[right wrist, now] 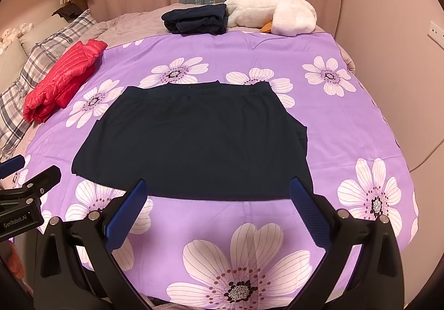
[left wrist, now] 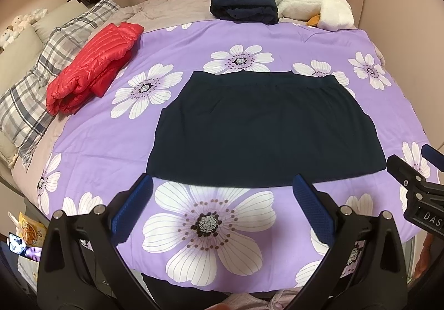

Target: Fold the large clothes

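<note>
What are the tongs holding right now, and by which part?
Nothing. Left tongs and right tongs both stand open above the quilt, short of the dark garment lying flat.

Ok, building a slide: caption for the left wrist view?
Open left gripper hovers before a flat dark navy garment on a purple floral bedspread.

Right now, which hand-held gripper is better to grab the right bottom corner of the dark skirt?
Probably the right hand-held gripper. It is open just short of the dark skirt, close to that corner. The left hand-held gripper sits toward the hem's left end.
</note>
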`<action>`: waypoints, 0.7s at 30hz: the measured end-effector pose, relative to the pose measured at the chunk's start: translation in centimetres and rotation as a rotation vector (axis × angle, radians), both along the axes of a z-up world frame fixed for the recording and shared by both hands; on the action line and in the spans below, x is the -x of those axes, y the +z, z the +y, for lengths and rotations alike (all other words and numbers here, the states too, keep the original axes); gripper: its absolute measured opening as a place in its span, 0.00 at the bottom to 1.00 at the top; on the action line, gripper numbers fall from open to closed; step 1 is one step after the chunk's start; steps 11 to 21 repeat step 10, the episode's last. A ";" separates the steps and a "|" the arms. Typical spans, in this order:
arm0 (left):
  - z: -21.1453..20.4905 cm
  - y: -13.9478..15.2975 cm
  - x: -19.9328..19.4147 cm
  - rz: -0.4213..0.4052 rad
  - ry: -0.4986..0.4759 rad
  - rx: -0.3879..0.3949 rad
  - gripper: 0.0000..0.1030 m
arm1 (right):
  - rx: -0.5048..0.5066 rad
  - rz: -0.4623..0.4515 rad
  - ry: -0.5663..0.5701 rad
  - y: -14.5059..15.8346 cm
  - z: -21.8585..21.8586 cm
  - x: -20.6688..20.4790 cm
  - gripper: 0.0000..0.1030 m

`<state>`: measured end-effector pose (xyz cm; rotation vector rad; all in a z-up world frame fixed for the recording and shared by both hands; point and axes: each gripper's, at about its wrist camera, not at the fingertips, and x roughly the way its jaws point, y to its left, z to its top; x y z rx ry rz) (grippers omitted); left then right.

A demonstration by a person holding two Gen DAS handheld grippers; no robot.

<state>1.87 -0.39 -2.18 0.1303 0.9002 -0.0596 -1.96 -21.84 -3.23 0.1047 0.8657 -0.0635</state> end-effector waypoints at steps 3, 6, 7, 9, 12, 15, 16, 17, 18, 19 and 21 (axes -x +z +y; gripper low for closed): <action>0.2 0.1 -0.1 0.000 0.005 0.008 0.98 | 0.000 0.000 0.000 0.1 -0.1 0.0 0.99; 0.3 0.3 -0.2 0.002 0.011 0.016 0.98 | -0.001 -0.001 -0.002 0.1 0.0 0.0 0.99; 0.3 0.3 -0.2 0.001 0.012 0.016 0.98 | -0.001 -0.001 -0.001 0.1 0.0 0.0 0.99; 0.3 0.4 -0.2 -0.004 0.014 0.014 0.98 | 0.001 -0.003 -0.002 0.1 0.0 0.0 0.99; 0.3 0.4 -0.3 -0.005 0.015 0.013 0.98 | 0.001 -0.003 -0.002 0.1 0.0 0.0 0.99; 0.3 0.4 -0.3 -0.005 0.015 0.013 0.98 | 0.001 -0.003 -0.002 0.1 0.0 0.0 0.99; 0.3 0.4 -0.3 -0.005 0.015 0.013 0.98 | 0.001 -0.003 -0.002 0.1 0.0 0.0 0.99; 0.3 0.4 -0.3 -0.005 0.015 0.013 0.98 | 0.001 -0.003 -0.002 0.1 0.0 0.0 0.99; 0.3 0.4 -0.3 -0.005 0.015 0.013 0.98 | 0.001 -0.003 -0.002 0.1 0.0 0.0 0.99; 0.3 0.4 -0.3 -0.005 0.015 0.013 0.98 | 0.001 -0.003 -0.002 0.1 0.0 0.0 0.99; 0.3 0.4 -0.3 -0.005 0.015 0.013 0.98 | 0.001 -0.003 -0.002 0.1 0.0 0.0 0.99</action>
